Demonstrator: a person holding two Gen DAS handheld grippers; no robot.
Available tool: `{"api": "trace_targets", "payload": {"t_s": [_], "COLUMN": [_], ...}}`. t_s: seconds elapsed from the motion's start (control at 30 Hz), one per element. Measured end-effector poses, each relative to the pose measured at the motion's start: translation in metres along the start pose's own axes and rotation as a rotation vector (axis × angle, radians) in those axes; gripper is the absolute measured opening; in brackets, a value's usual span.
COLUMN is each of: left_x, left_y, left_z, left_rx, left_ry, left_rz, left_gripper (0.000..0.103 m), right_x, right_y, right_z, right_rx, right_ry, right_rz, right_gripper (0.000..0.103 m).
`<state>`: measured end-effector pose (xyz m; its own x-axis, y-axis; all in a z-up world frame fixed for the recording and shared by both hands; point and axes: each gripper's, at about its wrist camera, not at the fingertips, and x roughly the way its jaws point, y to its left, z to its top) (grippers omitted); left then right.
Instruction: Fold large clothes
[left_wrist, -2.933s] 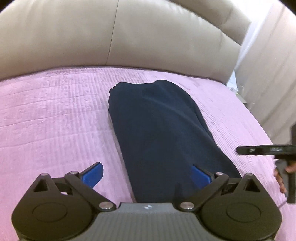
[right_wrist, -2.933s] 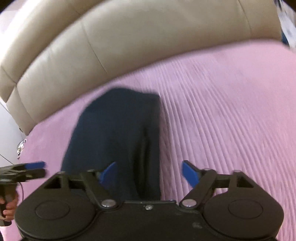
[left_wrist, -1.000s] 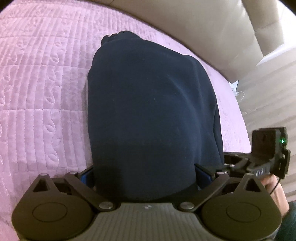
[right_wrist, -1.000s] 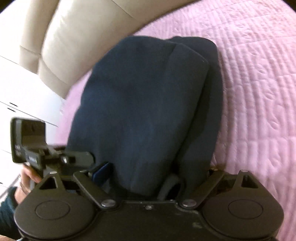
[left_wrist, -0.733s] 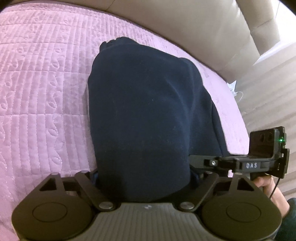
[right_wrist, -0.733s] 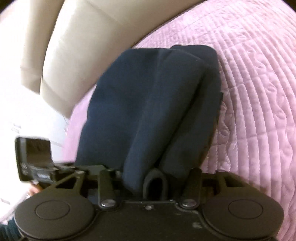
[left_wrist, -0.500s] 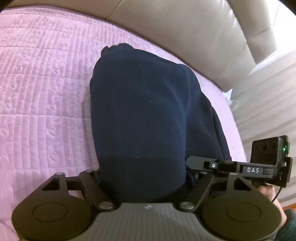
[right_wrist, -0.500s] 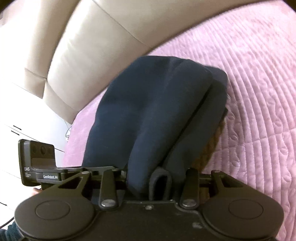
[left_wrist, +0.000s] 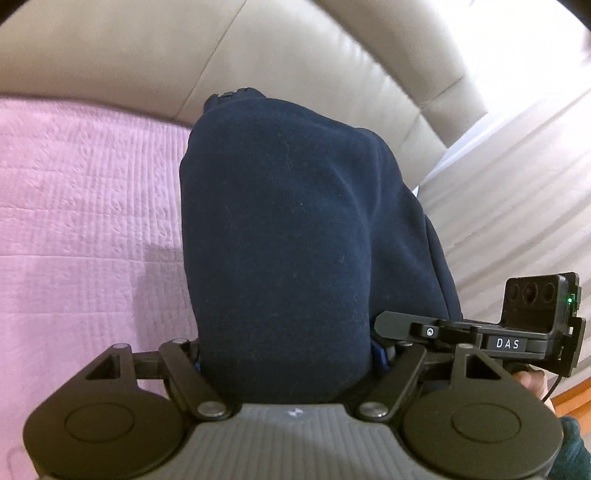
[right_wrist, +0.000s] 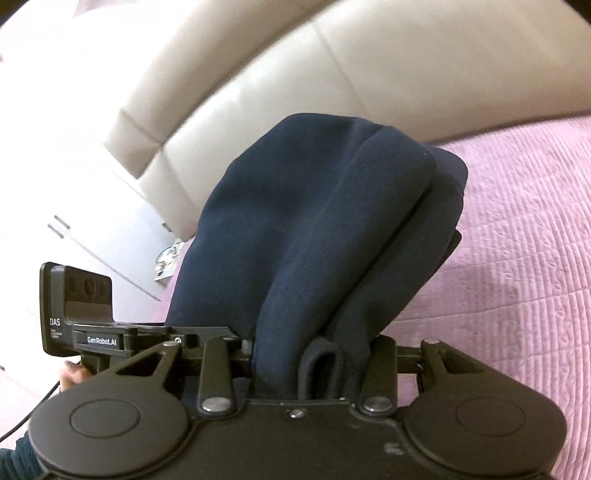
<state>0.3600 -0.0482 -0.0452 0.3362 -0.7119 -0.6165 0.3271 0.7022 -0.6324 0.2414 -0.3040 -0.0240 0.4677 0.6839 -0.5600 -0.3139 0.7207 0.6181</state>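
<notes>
A folded navy garment (left_wrist: 288, 221) runs from my left gripper (left_wrist: 288, 360) away toward the headboard. The left gripper's blue pads (left_wrist: 378, 356) press on both sides of its near end, so it is shut on the cloth. In the right wrist view the same garment (right_wrist: 314, 221) hangs in layered folds, and my right gripper (right_wrist: 310, 350) is shut on a bunched edge with a small loop of fabric (right_wrist: 319, 365) sticking out between the fingers. The near end is held above the pink bedspread (left_wrist: 74, 221). Both grippers sit side by side on this end.
A beige padded headboard (left_wrist: 184, 55) rises behind the bed. Pale curtains (left_wrist: 517, 184) hang on the right in the left wrist view. White drawers (right_wrist: 74, 206) and a small object (right_wrist: 168, 258) stand beside the bed. A hand (left_wrist: 532, 380) holds the right gripper's handle.
Both grippers closed on the garment's near end and then rose, lifting that end off the bedspread. The headboard now fills more of both views.
</notes>
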Motion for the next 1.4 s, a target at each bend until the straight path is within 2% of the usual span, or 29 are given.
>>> {"api": "trace_targets", "payload": {"t_s": [0.3,0.6,0.8,0.97,1.03,1.07,1.13,1.2,1.27,1.33,1.4], "left_x": [-0.1,-0.155,-0.145,-0.103,-0.082,-0.074,-0.072,-0.075,-0.08,-0.079,-0.084], "left_y": [-0.02,0.011,0.055,0.109,0.13,0.138,0.149,0.153,0.152,0.149,0.146], "left_z": [-0.047,-0.11,-0.151,-0.174,-0.179,-0.182,-0.184,-0.184,-0.187,-0.185,-0.178], "left_rx": [0.021,-0.001,-0.05,-0.116,-0.152,-0.16,-0.165,-0.12,-0.035,-0.029,-0.037], "left_ry": [-0.067,-0.051,-0.005,0.07,0.113,0.126,0.085,0.076,0.062,0.065,0.062], "left_rz": [0.012,0.049,0.066,0.079,0.118,0.148,0.102,0.104,0.147,0.158,0.173], "left_gripper": [0.078,0.078,0.079,0.081,0.081,0.082,0.09,0.094,0.102,0.102,0.102], "right_x": [-0.043,-0.026,0.014,0.054,0.069,0.071,0.069,0.065,0.064,0.06,0.053], "right_y": [0.054,0.066,0.033,-0.016,-0.041,-0.052,-0.073,-0.087,-0.096,-0.098,-0.093], "right_z": [-0.011,-0.028,-0.048,-0.069,-0.073,-0.074,-0.074,-0.079,-0.084,-0.088,-0.086], "right_rx": [-0.075,-0.078,-0.016,0.055,0.081,0.085,0.092,0.091,0.094,0.099,0.033], "right_ry": [-0.023,0.035,0.1,0.162,0.185,0.178,0.163,0.158,0.16,0.151,0.139], "right_rz": [0.015,0.063,0.052,0.005,-0.044,-0.035,0.004,-0.022,-0.021,-0.02,-0.063], "right_gripper": [0.049,0.049,0.05,0.05,0.054,0.057,0.064,0.075,0.075,0.074,0.08]}}
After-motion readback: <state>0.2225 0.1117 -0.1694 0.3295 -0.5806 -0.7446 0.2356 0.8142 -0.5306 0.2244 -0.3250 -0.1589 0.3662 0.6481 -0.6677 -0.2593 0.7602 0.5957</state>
